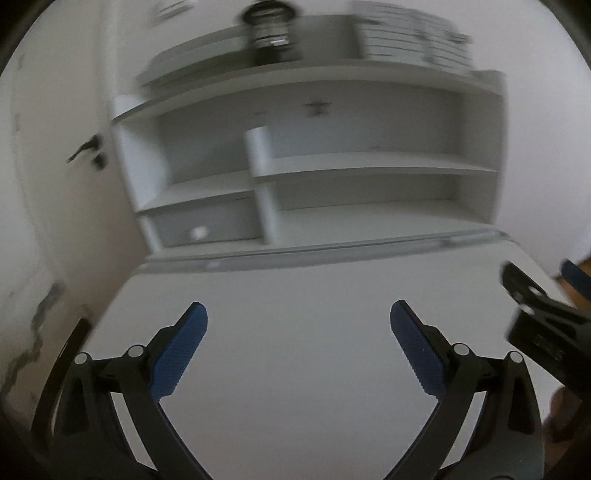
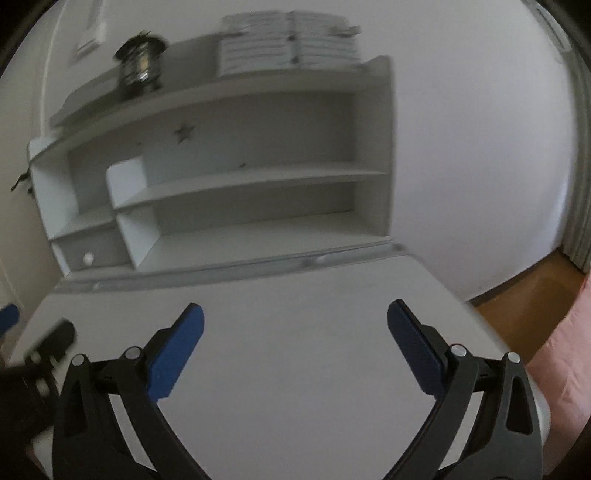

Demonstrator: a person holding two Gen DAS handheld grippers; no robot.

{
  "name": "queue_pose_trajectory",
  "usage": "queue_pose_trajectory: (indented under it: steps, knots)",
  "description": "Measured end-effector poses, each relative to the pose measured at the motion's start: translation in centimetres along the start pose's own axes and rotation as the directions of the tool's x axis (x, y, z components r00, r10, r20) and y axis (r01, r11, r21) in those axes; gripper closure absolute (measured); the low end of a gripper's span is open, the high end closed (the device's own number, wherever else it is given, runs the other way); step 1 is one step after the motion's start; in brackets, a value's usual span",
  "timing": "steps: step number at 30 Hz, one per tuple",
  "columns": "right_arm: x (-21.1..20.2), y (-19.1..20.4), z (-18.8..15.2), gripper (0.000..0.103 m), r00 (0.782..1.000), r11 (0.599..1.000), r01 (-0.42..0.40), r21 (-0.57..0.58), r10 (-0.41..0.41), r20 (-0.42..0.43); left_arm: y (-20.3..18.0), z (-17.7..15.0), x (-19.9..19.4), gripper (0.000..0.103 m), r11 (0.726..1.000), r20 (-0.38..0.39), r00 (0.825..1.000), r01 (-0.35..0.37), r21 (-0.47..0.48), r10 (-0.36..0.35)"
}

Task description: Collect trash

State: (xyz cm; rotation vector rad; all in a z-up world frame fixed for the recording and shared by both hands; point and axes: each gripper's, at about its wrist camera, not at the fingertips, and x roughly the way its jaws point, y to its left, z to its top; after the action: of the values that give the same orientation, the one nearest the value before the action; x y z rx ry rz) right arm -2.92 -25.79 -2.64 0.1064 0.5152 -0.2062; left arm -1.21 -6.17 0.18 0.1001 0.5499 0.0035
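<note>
Grippers came nearest in both views: we held the left gripper (image 1: 298, 314) and the right gripper (image 2: 295, 314) low over the white desk (image 1: 295, 369), jaws spread wide on each, nothing between the blue pads (image 2: 177, 347). Each tool showed at the edge of the other's view, so we judged them side by side, near but apart. Across the desk surface we found no trash in either picture; its place, heading and long axis therefore could not be stated. Beyond the desk stood a white shelf unit (image 2: 236, 192), its open compartments bare apart from a small pale round item (image 2: 88, 257) in the lower left bay, too blurred to name as a knob or as waste. On top sat a dark jar (image 1: 271, 27) and a stack of papers (image 2: 288, 44). We judged the scene to fit either a search for waste or a desk already cleared; no collecting bin was in view.
</note>
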Motion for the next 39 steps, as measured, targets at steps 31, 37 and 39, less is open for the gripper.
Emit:
queue_pose_trajectory:
  steps: [31,37,39]
  knots:
    - [-0.1,3.2,-2.5,0.007,0.996,0.992,0.068,-0.11,-0.062,0.058,6.9,-2.2,5.0,0.007,0.997,-0.05,0.998,-0.038,-0.064,0.034]
    - [0.3,2.6,-2.3,0.007,0.998,0.996,0.049,-0.078,-0.047,0.031,5.8,-2.2,4.8,0.007,0.997,-0.036,0.997,-0.069,-0.035,0.068]
    - [0.9,2.3,-2.2,0.007,0.998,0.996,0.064,-0.059,-0.064,-0.004,5.9,-2.2,4.6,0.007,0.996,-0.025,0.997,-0.077,-0.043,0.076]
